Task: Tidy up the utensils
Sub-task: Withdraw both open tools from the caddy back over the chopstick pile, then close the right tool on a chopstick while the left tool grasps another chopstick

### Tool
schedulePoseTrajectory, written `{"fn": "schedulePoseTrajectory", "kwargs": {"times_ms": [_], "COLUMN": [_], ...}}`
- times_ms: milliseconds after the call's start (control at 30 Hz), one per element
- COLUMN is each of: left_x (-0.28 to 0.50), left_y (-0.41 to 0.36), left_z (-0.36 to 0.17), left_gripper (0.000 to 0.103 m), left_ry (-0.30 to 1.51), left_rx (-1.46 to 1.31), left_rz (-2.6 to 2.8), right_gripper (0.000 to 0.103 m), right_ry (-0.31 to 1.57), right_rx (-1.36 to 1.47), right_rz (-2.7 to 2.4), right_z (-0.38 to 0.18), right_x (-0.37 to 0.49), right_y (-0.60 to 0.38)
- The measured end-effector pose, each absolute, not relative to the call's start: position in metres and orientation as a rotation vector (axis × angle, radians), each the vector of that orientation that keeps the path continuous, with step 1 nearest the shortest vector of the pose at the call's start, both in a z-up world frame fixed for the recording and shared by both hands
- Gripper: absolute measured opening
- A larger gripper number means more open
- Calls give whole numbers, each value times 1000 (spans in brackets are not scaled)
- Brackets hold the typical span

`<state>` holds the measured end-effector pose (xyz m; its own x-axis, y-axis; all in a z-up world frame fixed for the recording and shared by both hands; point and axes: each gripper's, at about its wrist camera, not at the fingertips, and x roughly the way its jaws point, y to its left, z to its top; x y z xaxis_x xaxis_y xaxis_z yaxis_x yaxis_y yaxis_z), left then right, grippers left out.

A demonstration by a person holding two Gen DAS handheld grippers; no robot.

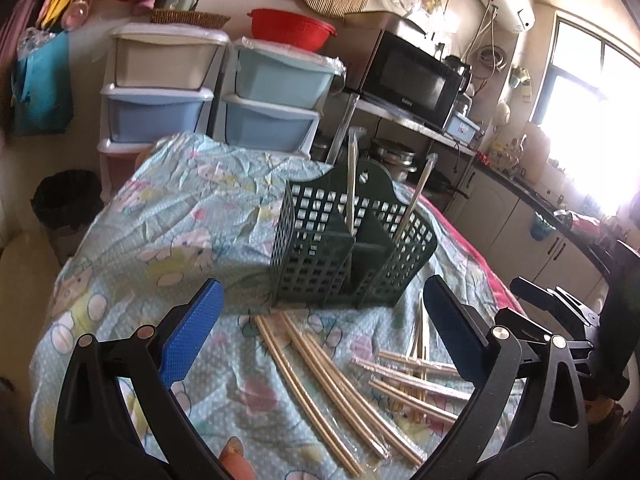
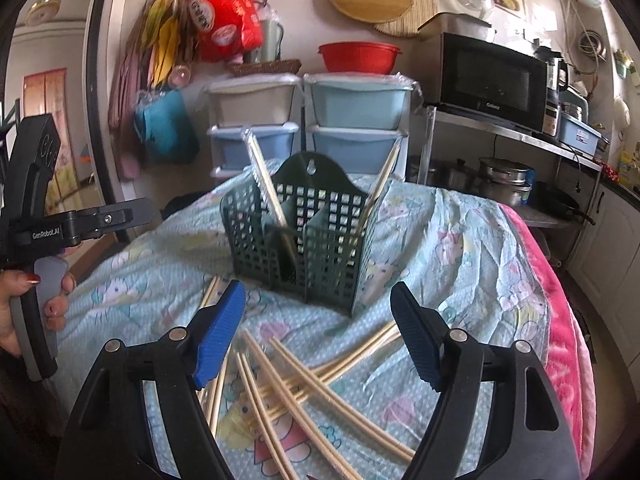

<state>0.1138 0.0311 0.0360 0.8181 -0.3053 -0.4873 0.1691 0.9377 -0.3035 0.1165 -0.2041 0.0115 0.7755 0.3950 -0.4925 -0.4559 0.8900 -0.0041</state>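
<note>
With both jaws wide and empty, lower the right gripper (image 2: 318, 336) squarely over one chopstick pair (image 2: 340, 396) before the green basket (image 2: 304, 236).

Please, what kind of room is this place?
Most likely a home kitchen. A microwave stands on a metal shelf with steel pots below it, and a counter with cabinets runs under the window. The cloth-covered table holds chopsticks.
</note>
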Motion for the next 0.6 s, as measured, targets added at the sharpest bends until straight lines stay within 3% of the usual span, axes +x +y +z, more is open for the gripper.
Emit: {"fn": "schedulePoseTrajectory", "kwargs": {"times_ms": [500,600], "left_x": [120,126], "left_y": [18,20], "left_z": [-10,-19], "left_gripper": [92,85], "left_ry": [711,749], "left_rx": [-230,-248], "left_rz": [-278,-280], "right_gripper": [72,72], "right_ry": [625,645], "right_rx": [-229,-245], "right_rz": [501,506], "right_z": [-20,-26], "right_x": [121,124], "right_y": [-191,-189]}}
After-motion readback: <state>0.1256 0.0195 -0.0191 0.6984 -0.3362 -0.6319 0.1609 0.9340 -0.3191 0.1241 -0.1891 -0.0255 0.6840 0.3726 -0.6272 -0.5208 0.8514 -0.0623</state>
